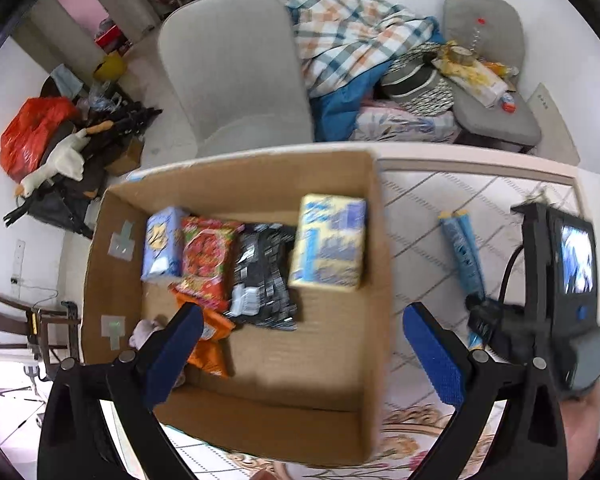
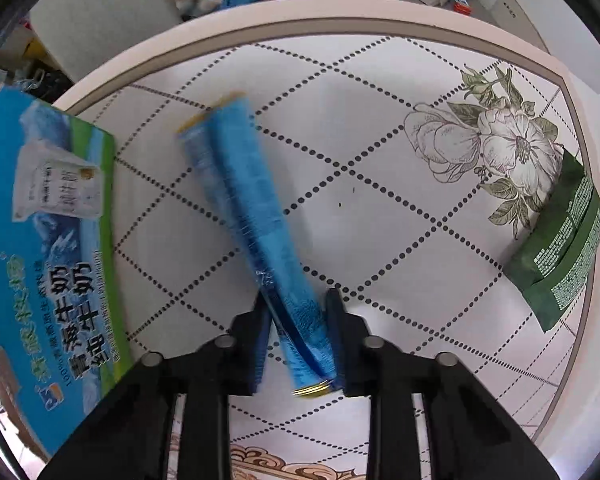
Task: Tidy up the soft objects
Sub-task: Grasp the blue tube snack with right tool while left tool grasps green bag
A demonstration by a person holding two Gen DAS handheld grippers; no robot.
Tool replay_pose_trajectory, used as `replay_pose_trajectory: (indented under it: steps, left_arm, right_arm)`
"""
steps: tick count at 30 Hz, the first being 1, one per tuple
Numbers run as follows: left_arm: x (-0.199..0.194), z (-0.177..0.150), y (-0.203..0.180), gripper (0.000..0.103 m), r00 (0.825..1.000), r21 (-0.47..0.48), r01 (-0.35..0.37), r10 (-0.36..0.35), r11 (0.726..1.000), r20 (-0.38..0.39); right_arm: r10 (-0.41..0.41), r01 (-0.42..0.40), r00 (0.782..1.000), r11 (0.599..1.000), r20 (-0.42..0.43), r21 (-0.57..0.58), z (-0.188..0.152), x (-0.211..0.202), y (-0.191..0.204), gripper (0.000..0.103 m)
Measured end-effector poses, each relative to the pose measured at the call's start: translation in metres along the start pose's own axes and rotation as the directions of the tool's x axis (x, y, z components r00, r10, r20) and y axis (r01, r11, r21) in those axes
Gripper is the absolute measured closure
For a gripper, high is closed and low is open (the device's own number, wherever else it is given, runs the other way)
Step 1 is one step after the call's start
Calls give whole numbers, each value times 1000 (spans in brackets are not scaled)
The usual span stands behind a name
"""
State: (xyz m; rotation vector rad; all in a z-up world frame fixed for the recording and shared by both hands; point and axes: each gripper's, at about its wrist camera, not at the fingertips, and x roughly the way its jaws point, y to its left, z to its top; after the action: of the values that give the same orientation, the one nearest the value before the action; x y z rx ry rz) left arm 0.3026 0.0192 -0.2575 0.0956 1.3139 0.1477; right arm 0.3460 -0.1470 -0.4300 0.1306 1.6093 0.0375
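Observation:
An open cardboard box (image 1: 376, 216) stands on the patterned table (image 2: 380, 152). Inside lie a yellow-and-blue pack (image 1: 328, 240), a black packet (image 1: 264, 276), a red packet (image 1: 208, 260), a pale blue pack (image 1: 162, 244) and an orange packet (image 1: 212, 344). My left gripper (image 1: 302, 312) hangs open above the box with nothing between its fingers. To the right of the box a long blue twin-tube packet (image 2: 244, 200) lies on the table. My right gripper (image 2: 298, 312) points down and is shut on the near end of this packet (image 1: 462, 252).
A dark green packet (image 2: 560, 252) lies near the table's right edge. The box's printed blue side (image 2: 48, 240) is close on the left of the right gripper. Beyond the table stand a grey chair (image 1: 236, 68), a checked blanket pile (image 1: 348, 40) and a cluttered grey seat (image 1: 496, 112).

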Motion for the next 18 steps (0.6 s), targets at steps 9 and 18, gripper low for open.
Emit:
replay_pose_trajectory:
  steps: [9,18]
  left_arm:
    - [-33,33,-118,1,981,173,186,-193,967,24]
    - [31,26,-301,4,960,511,278,-220,813,-172]
  right_arm:
    - [171,-208,968,955,182,213,-63,-86,-131,89]
    - [-5,-107,974,871,227,479,-108,-98,-278,89]
